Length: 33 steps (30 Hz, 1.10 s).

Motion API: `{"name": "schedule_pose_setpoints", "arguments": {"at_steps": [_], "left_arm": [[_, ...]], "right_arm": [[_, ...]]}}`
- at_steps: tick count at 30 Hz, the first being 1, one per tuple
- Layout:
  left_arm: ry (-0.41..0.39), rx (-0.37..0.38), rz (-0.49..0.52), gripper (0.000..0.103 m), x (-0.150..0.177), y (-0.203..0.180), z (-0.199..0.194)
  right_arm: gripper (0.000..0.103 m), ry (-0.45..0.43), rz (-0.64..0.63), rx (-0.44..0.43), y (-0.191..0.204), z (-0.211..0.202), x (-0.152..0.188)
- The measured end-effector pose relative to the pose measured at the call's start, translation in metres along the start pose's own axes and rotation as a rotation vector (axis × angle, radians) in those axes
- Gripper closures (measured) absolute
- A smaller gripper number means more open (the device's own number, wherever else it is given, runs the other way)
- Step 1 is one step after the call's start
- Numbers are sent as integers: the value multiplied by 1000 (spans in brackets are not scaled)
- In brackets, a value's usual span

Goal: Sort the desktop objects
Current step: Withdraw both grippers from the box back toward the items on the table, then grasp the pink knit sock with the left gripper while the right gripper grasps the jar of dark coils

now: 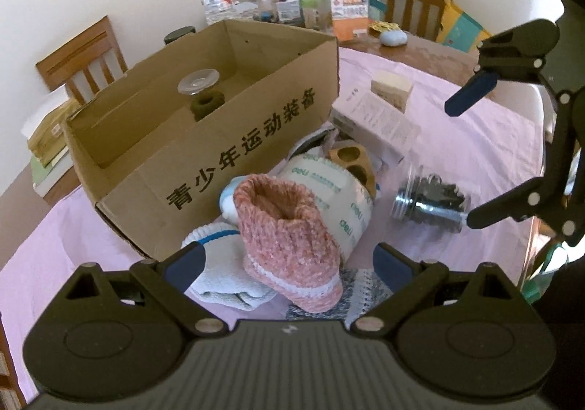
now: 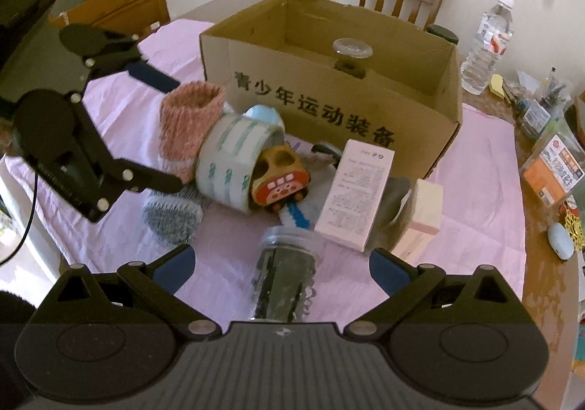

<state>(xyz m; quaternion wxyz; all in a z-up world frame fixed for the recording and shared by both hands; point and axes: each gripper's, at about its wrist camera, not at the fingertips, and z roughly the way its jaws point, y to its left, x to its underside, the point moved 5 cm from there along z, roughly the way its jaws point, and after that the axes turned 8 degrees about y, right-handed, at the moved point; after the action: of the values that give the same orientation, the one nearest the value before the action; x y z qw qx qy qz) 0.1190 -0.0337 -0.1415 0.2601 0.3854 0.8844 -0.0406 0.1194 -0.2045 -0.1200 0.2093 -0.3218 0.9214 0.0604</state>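
While both tongs gape, pink sock (image 1: 289,245) lies between left tongs (image 1: 289,265), jar (image 2: 287,278) between right tongs (image 2: 279,267).

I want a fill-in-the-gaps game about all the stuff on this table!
1. The knitted sock lying between the open jaws of the left gripper is ____ in colour.
2. The toy car sits inside the roll of ____.
3. The cloth covering the table is ____.
4. The clear jar is lying on its ____.

Missing words: pink; tape; pink; side
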Motion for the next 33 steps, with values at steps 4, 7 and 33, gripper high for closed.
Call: {"name": "schedule_pose_setpoints", "arguments": {"at_steps": [4, 7, 33], "left_arm": [[-10, 11, 60, 7, 3, 0, 4], [-24, 41, 105, 7, 4, 1, 5], [-44, 234, 205, 43, 3, 16, 22]], "right_arm": [[0, 18, 4, -9, 3, 4, 2], [0, 30, 21, -5, 3, 6, 4], [1, 80, 119, 6, 0, 25, 2]]}}
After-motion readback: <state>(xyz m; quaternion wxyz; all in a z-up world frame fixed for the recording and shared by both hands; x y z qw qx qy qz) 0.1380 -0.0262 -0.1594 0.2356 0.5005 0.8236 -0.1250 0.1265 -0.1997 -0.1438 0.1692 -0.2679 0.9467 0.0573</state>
